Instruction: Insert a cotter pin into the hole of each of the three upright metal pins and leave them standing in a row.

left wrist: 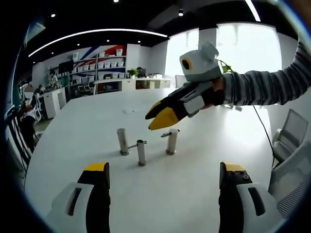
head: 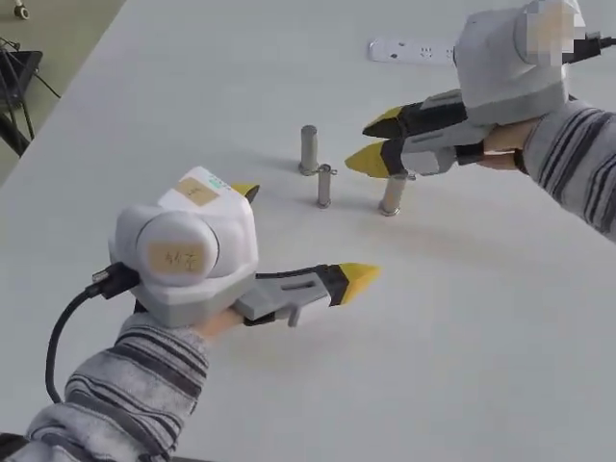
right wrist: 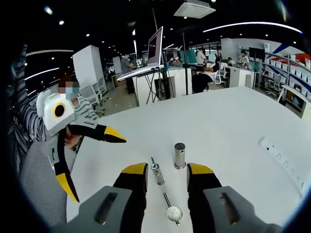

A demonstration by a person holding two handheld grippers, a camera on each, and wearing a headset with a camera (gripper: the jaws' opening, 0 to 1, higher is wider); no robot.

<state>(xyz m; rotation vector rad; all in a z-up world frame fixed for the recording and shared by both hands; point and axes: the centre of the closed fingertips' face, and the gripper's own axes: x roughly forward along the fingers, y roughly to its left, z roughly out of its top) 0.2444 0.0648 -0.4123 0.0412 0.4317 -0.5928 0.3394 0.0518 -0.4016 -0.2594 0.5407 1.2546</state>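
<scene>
The right tool (head: 377, 140) hangs just above the right-hand metal pin (head: 392, 195), with its yellow-tipped jaws a little apart. In the right gripper view the gap between the jaws is plain, and nothing looks clamped in it. Directly under that gap a thin bright piece lies at the head of the pin. In the left gripper view this piece is a short crosspiece (left wrist: 168, 131) through the pin's top, and I take it for a cotter pin already seated or just let go.

Next along, close beside, stands the middle metal pin (head: 324, 188). A cotter pin (left wrist: 130, 144) pokes out sideways near its top, so that one looks finished. A little beyond it is the far metal pin (head: 309, 149), upright, and its head looks bare from every angle given. I cannot tell whether its hole is filled.

The left tool (head: 303, 234) waits well back over the desk (head: 481, 337), near the person. Its jaws are spread wide and hold nothing. A white power strip (head: 409, 50) lies at the far edge.

By this reckoning, two of the three are pinned and the far one is left. All three stand in a loose row, which may want straightening. No spare cotter pin can be made out on the desk.
</scene>
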